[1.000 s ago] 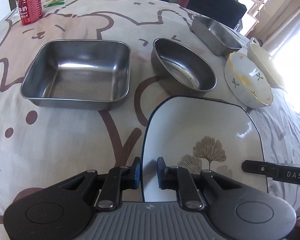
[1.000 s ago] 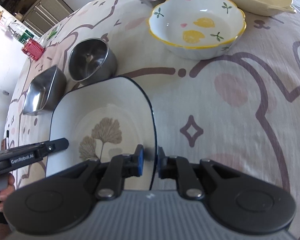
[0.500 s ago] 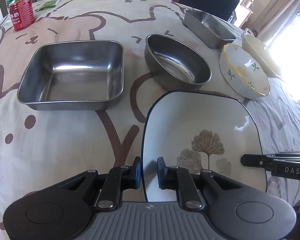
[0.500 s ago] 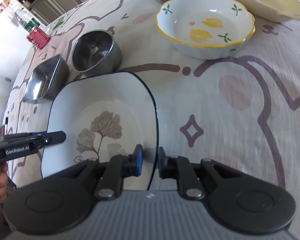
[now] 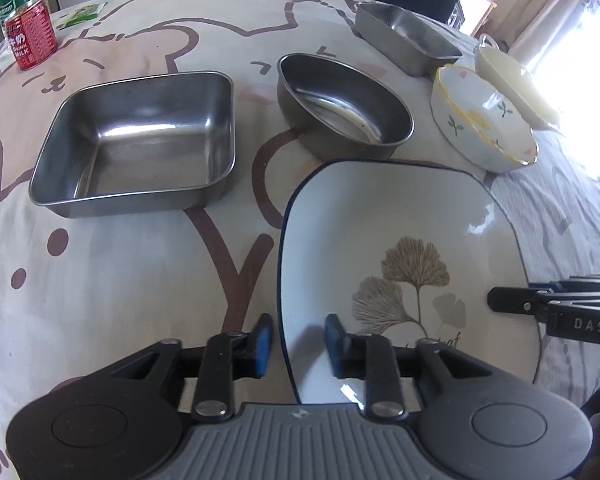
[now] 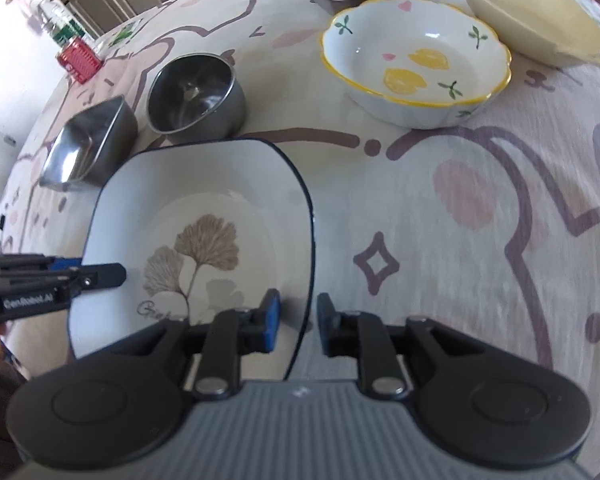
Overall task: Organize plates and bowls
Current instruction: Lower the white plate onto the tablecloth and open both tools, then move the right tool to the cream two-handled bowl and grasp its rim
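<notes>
change since a second ago: both grippers were pinched on the plate's edges, now both sets of jaws are opening and the pads have let go. Plate looks like it's lying flat on the cloth now.
left gripper [image 5: 299,345]: jaws a narrow gap apart, plate's left rim between them, not clamped as far as I can see.
right gripper [image 6: 299,325]: same deal on the right rim, pads standing off it.
plate [image 5: 400,248]: squarish, white, dark blue rim, brown ginkgo-leaf print, glossy. Sits on the tablecloth [image 5: 120,280] just in front of the round steel bowl [image 5: 342,106].
neighbours: square steel tray [image 5: 136,142] to the left, flowery bowl [image 6: 416,60] and cream dish [image 6: 532,24] further right, untouched.
</notes>
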A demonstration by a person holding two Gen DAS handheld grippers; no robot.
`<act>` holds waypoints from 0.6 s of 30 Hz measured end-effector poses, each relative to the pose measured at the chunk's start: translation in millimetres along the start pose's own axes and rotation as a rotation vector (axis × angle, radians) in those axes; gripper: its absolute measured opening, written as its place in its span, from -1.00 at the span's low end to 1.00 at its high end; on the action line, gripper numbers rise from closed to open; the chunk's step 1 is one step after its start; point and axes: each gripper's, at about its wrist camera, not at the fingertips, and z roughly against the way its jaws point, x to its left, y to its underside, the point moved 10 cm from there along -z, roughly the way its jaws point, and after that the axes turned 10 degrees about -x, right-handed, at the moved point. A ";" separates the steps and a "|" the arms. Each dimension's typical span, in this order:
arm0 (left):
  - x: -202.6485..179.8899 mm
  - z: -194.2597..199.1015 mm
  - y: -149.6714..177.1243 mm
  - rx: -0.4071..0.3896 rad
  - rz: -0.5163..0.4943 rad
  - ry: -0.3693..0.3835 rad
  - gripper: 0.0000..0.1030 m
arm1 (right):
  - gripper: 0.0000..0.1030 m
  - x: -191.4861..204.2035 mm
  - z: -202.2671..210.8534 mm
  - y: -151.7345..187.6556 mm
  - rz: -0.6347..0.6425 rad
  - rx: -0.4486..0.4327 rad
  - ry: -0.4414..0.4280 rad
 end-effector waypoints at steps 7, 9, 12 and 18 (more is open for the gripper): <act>0.3 0.2 5.9 0.015 -0.017 0.005 -0.06 | -0.16 -4.4 4.6 4.0 -0.024 -0.005 0.009; 0.0 1.1 7.1 0.016 -0.020 0.011 0.03 | -0.07 -4.9 6.0 4.5 -0.036 -0.006 0.003; -0.3 3.8 7.5 0.010 -0.021 0.014 0.20 | 0.13 -3.9 9.3 5.6 -0.053 -0.014 -0.021; -1.4 12.0 7.0 -0.008 -0.017 0.031 0.53 | 0.32 -1.4 16.0 8.5 -0.060 -0.028 -0.041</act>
